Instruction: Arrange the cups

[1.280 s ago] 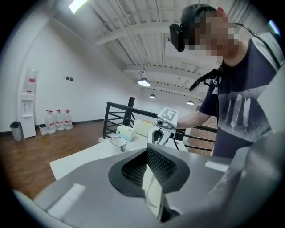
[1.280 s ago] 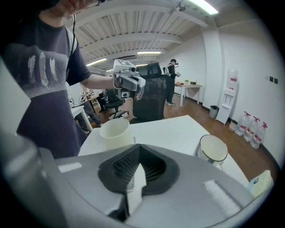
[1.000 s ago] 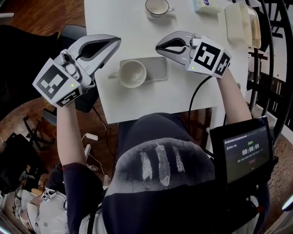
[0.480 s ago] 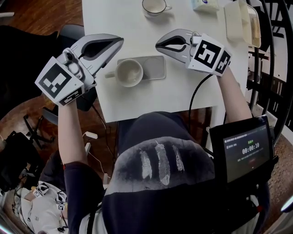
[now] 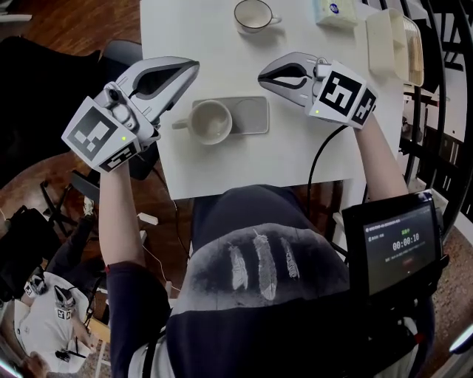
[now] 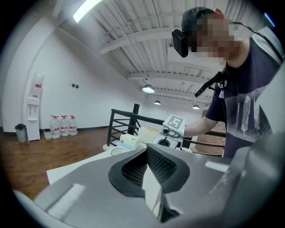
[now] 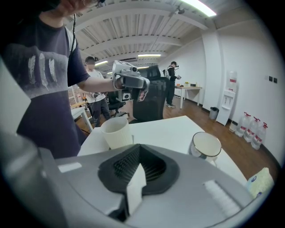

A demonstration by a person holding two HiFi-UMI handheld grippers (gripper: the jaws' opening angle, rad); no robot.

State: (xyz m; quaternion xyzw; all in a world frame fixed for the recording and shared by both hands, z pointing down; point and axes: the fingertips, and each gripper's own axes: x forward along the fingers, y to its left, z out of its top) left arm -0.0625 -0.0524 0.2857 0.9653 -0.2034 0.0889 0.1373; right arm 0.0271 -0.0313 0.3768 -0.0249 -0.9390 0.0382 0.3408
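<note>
A cream cup [image 5: 209, 122] stands on the left end of a grey tray [image 5: 251, 114] near the table's front edge; it also shows in the right gripper view [image 7: 116, 131]. A second cup with a dark rim [image 5: 253, 13] stands at the far side of the table [image 7: 206, 145]. My left gripper [image 5: 191, 68] hovers just left of the cream cup, shut and empty [image 6: 147, 151]. My right gripper [image 5: 264, 75] hangs just behind the tray's right end, also shut with nothing in it [image 7: 138, 153]. The two grippers point toward each other across the tray.
A tissue packet [image 5: 334, 10] and a cream lidded box [image 5: 388, 33] lie at the table's [image 5: 295, 155] far right. A black railing [image 5: 440, 88] runs along the right. A dark chair [image 5: 118, 52] stands at the left. Other people stand further back in the room.
Both grippers stay shut and about where they were; the cups and tray have not moved. Only the head view has shifted slightly.
</note>
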